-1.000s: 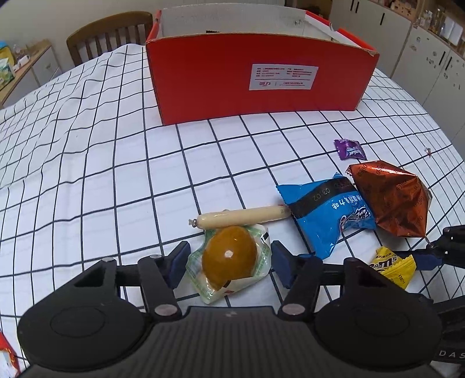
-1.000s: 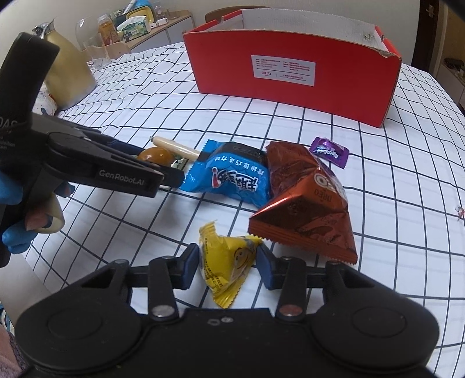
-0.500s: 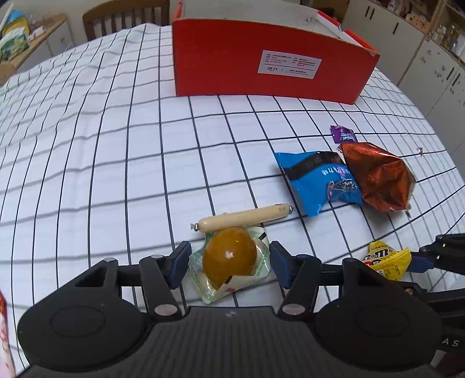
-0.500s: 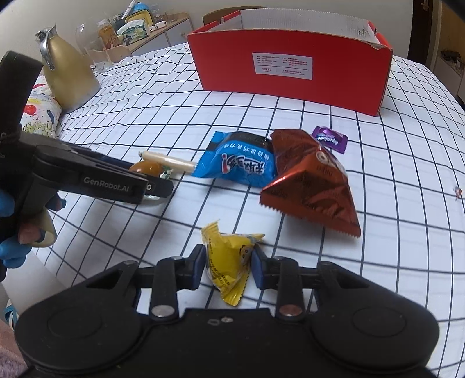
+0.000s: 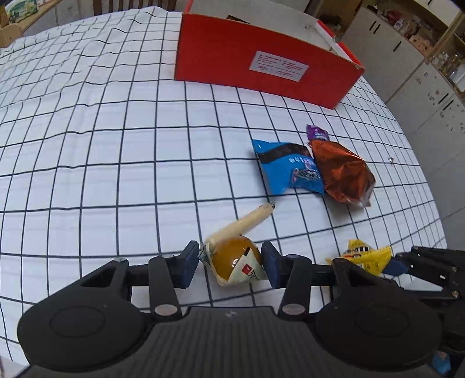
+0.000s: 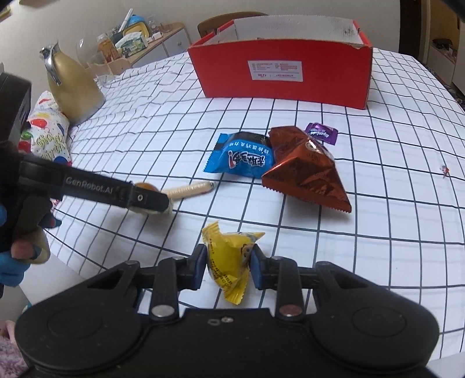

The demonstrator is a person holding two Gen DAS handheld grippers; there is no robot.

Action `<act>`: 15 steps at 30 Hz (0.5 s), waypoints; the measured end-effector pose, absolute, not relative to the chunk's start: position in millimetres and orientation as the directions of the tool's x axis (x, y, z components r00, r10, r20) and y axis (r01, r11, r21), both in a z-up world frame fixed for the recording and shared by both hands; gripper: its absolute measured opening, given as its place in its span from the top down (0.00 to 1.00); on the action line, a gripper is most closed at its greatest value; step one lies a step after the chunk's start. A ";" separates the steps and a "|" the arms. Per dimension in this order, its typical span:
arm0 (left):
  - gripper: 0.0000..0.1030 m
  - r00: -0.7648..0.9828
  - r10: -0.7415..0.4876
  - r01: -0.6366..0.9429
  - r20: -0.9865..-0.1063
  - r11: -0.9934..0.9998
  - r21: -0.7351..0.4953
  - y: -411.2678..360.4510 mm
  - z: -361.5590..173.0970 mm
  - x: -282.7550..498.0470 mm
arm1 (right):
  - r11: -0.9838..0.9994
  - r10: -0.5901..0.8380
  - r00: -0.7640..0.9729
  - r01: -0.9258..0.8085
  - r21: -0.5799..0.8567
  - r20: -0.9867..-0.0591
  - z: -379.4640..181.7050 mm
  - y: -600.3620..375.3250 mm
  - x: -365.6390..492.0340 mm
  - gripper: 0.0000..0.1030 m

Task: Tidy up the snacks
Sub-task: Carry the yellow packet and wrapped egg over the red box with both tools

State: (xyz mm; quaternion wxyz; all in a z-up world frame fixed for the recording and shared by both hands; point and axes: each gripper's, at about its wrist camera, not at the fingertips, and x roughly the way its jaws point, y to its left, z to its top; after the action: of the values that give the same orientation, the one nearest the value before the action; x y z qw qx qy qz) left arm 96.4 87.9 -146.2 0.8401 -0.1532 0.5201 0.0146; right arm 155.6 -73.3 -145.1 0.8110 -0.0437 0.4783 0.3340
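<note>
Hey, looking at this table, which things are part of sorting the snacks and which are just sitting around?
Part of the job:
red box
egg pack in left gripper
yellow candy in right gripper
sausage
blue pack
brown pack
purple candy

Just lying about:
gold jug
balloon-print pack
chair

Red box (image 6: 284,78): matt cardboard, paper label. Tablecloth (image 5: 87,145): cloth, wrinkled. Brown bag (image 6: 305,171): glossy crinkled foil. Blue packet (image 6: 241,158): shiny plastic film. Jug (image 6: 72,84): gold metal, satin. Hand-held gripper (image 6: 228,261): matt black plastic.
</note>
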 end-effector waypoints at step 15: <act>0.56 0.495 -0.118 -0.187 -0.861 0.953 -0.238 78.5 -121.1 78.5 | 0.779 0.530 0.372 -0.568 0.264 -0.762 -111.1 -86.2 150.1 0.72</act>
State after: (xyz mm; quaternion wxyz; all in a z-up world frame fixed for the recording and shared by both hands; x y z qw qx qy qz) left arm 78.5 78.5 -121.1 0.8511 -0.1520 0.5021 0.0202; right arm 150.1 -86.2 -111.1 0.8279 -0.0212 0.4519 0.3314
